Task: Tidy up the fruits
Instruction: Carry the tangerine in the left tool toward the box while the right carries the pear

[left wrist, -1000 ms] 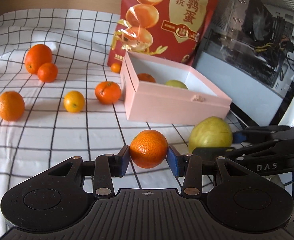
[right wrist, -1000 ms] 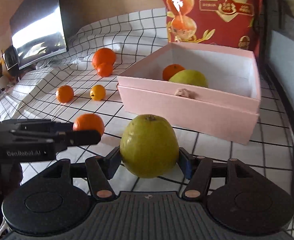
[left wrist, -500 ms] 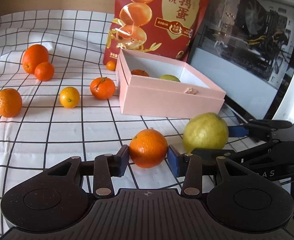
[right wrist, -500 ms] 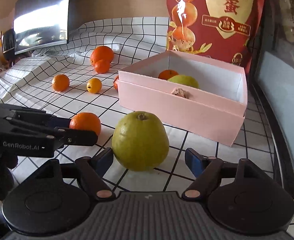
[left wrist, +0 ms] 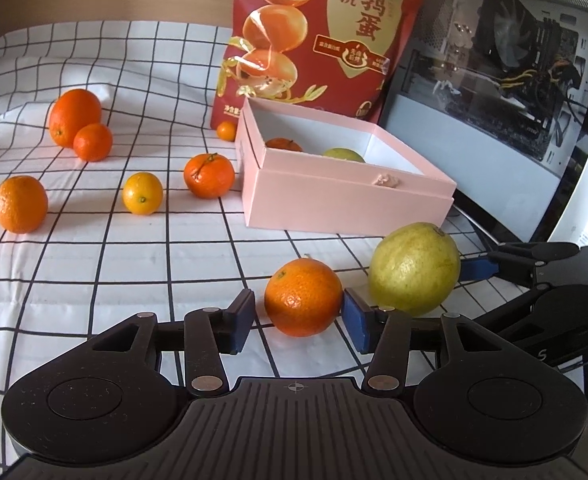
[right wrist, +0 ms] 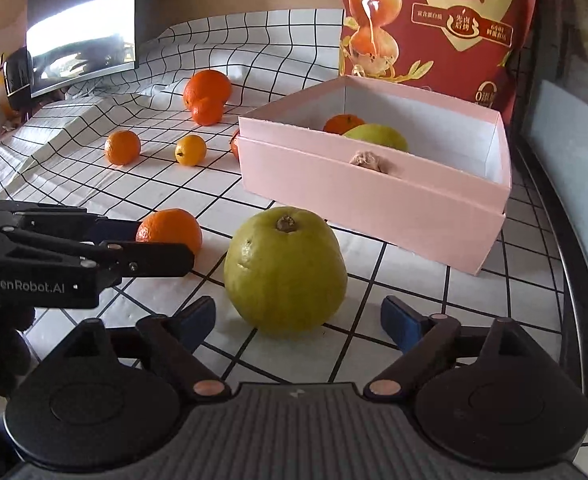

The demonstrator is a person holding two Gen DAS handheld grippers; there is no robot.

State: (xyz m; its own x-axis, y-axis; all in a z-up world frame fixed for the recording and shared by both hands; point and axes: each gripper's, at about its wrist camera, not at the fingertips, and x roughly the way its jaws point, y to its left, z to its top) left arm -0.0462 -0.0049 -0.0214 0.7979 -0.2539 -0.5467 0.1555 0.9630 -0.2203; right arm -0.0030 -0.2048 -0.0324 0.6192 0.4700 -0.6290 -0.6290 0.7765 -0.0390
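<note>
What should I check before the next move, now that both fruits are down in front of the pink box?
1. Left gripper fingers opening, right pad at the mandarin: cannot tell if clear.
2. Right gripper opening, clear of the green pear: ok.
3. Both fruits resting on the checkered cloth: ok.
4. Room left in the pink box: ok.
5. Loose oranges outside the box: not ok.

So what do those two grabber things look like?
Both are black plastic. The left gripper has blue pads, round discs, copper rivets and a ribbed base. White "GenRobot.AI" lettering runs along its side. The right gripper looks the same.
</note>
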